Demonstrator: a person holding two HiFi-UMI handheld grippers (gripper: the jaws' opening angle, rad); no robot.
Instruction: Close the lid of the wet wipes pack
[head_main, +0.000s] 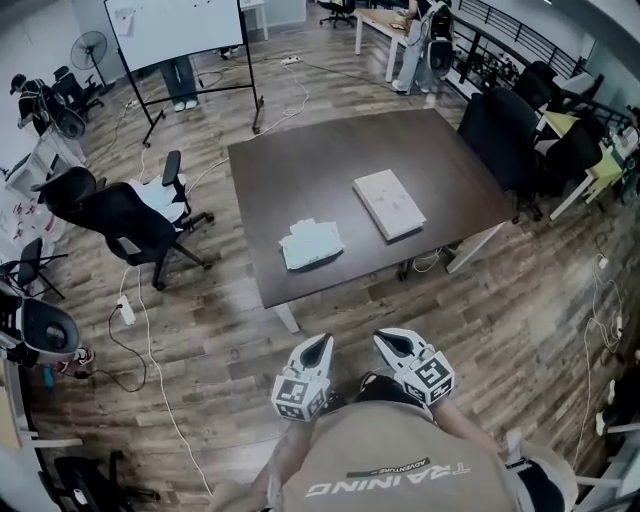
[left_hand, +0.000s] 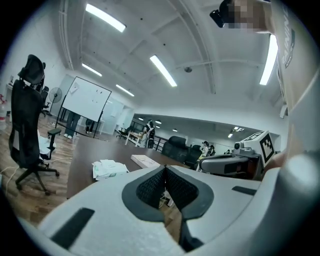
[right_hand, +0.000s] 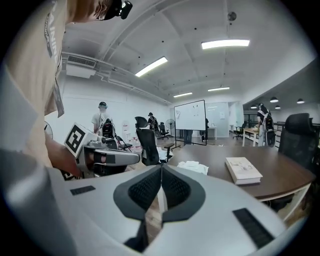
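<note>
The wet wipes pack (head_main: 311, 243) is a pale, crumpled packet lying near the front edge of the dark table (head_main: 290, 170). It also shows in the left gripper view as the wipes pack (left_hand: 107, 169) and in the right gripper view as the wipes pack (right_hand: 192, 166). My left gripper (head_main: 318, 347) and right gripper (head_main: 384, 341) are held close to my chest, well short of the table. Both are shut with nothing between the jaws, seen as the left gripper (left_hand: 165, 169) and right gripper (right_hand: 161, 167). I cannot tell how the pack's lid stands.
A white flat book or box (head_main: 389, 203) lies right of the pack. A black office chair (head_main: 125, 222) stands to the table's left, more dark chairs (head_main: 505, 130) at its right. A whiteboard (head_main: 178, 30) stands behind. Cables run over the wooden floor.
</note>
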